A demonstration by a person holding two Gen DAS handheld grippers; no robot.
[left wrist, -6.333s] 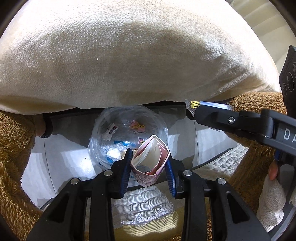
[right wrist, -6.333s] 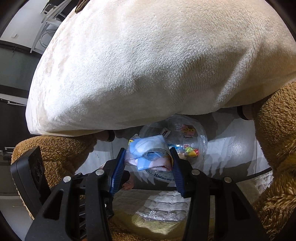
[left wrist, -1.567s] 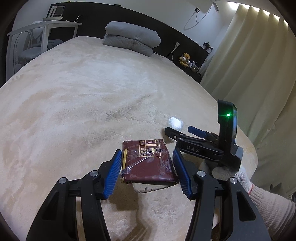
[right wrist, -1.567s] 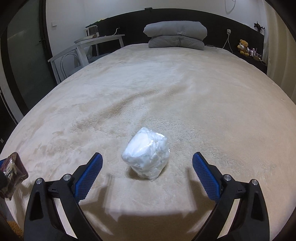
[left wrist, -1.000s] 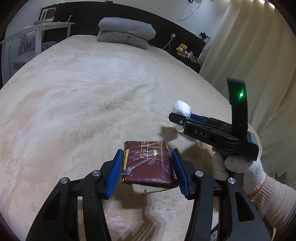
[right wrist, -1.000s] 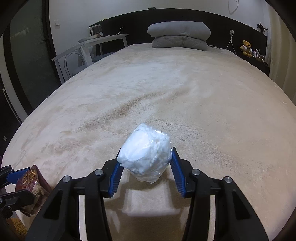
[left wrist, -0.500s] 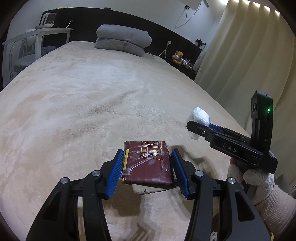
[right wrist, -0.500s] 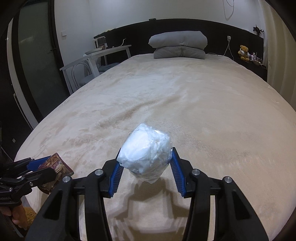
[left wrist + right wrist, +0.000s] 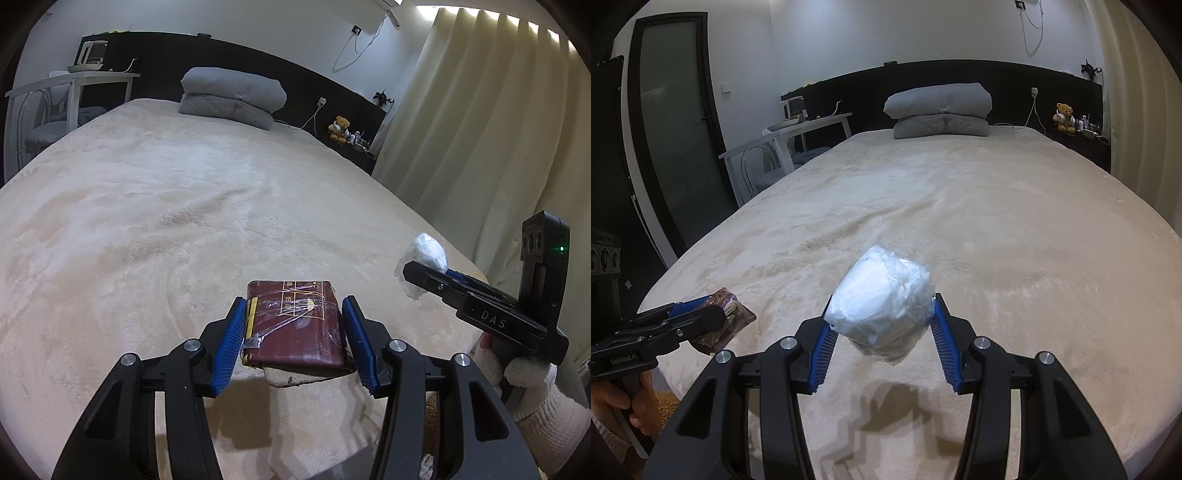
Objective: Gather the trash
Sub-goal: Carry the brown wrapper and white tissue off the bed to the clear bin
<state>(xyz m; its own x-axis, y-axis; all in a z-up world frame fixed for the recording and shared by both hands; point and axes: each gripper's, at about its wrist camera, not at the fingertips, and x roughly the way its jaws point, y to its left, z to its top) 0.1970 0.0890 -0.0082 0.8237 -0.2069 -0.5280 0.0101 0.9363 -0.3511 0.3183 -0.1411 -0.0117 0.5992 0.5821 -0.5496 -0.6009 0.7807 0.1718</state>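
Maroon packet (image 9: 295,325); white wad (image 9: 882,295)

Left tool (image 9: 293,332) clamped on load, held level; right tool (image 9: 882,332) likewise clamped, raised beside it.

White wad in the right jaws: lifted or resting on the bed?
Lifted. The white wad hangs clamped in the right gripper, its shadow cast separately on the bed below.

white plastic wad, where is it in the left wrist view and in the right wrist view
Left wrist view: the white plastic wad sits at the right edge, small, clamped at the tip of the right gripper above the bed.
Right wrist view: the wad fills the lower centre, between the blue pads.
Shared landmark: the folded grey duvet at the head of the bed.
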